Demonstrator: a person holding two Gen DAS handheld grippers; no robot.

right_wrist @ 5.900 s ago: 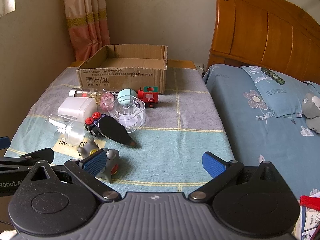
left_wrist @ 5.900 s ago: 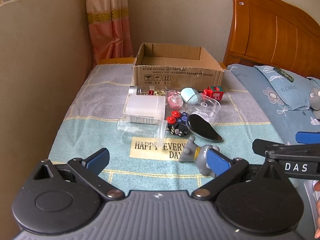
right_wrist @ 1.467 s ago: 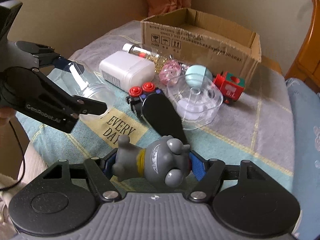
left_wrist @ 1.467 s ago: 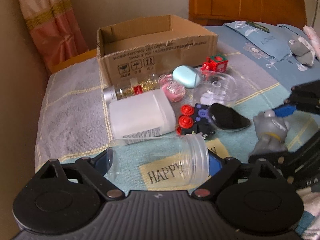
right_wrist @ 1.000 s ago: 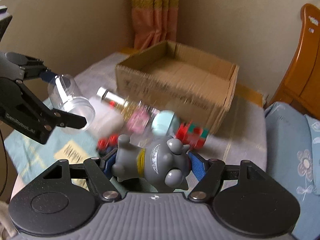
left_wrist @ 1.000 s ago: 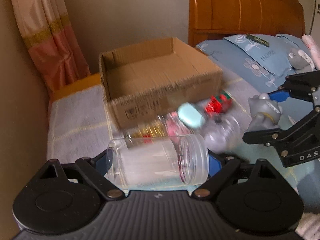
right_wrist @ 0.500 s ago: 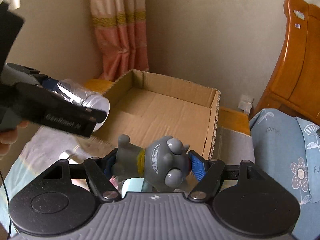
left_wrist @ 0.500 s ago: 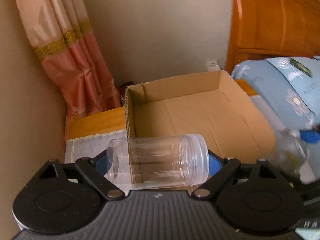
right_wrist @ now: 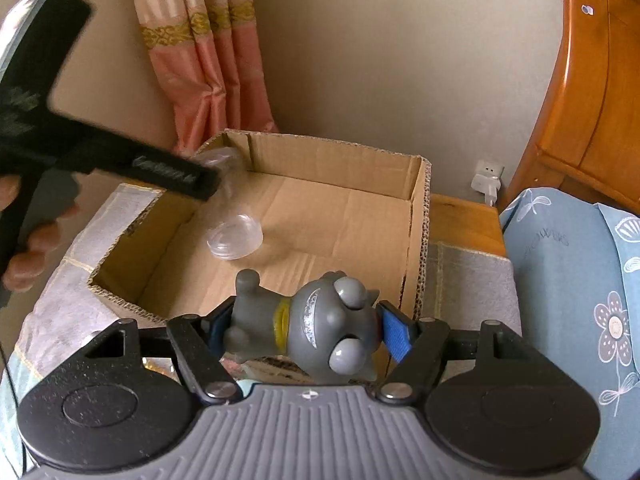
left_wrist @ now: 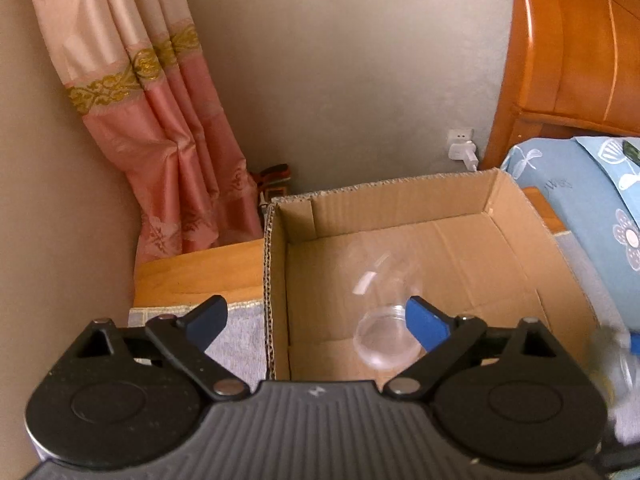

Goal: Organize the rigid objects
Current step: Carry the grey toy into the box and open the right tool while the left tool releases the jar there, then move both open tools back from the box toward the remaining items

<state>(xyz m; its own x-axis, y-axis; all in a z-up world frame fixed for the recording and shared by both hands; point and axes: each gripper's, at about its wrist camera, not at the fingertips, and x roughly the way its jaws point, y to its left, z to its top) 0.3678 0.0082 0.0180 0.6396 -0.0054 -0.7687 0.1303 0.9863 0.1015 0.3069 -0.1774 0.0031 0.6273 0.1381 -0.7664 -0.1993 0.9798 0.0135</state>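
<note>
Jar [left_wrist: 386, 320] loose in box [left_wrist: 460, 248], beside opening left fingers [left_wrist: 424, 326]; right fingers [right_wrist: 394, 330] clamp toy [right_wrist: 316, 328]

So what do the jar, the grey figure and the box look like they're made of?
Jar: clear, glossy, probably plastic; the box floor shows through it. Grey figure: matte moulded plastic or rubber, rounded shapes with a soft sheen and a yellow collar; which of the two I can't tell. Box: brown corrugated cardboard; fluting shows along its cut top edges.

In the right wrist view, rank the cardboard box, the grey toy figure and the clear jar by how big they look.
Largest to smallest:
1. cardboard box
2. grey toy figure, enlarged by nearness to the camera
3. clear jar, partly hidden and blurred
</note>
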